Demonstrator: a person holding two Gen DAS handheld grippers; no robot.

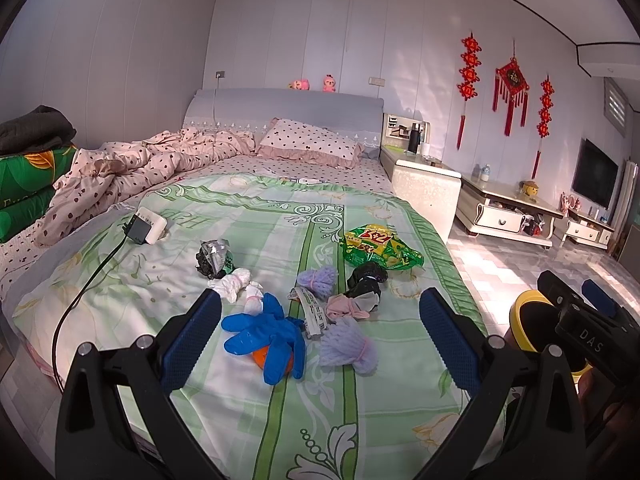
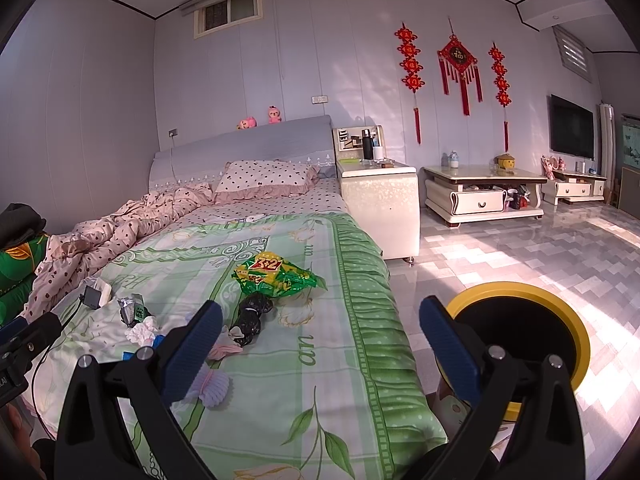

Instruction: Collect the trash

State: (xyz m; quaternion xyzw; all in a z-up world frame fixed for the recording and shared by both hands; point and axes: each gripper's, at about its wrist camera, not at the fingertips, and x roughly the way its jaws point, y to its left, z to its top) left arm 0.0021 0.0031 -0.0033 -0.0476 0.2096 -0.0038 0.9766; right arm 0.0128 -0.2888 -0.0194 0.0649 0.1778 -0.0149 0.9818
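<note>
Both the left gripper [image 1: 320,332] and right gripper [image 2: 320,344] gape wide, empty. Mid-bed [image 1: 280,420] toward its right edge lies trash — limp blue glove [image 1: 264,336], soft foam nets [image 1: 348,346], crinkly slippery snack bag [image 1: 380,250] — all light; pinch bunched folds.

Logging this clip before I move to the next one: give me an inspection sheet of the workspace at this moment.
Surface: bed with green floral sheet, pink dotted quilt bunched at far left.
Job's things: blue glove over something orange, green snack bag, black bag, two purple foam nets, white tissue, silver wrapper, paper label strip, pink scrap. Yellow-rimmed bin on the floor beside the bed.
Clutter: white box with charger.
Grippers: left gripper open, empty; right gripper open, empty.
Cables: black cable from charger over bed edge.
Surroundings: nightstand, TV, red wall knots.
</note>
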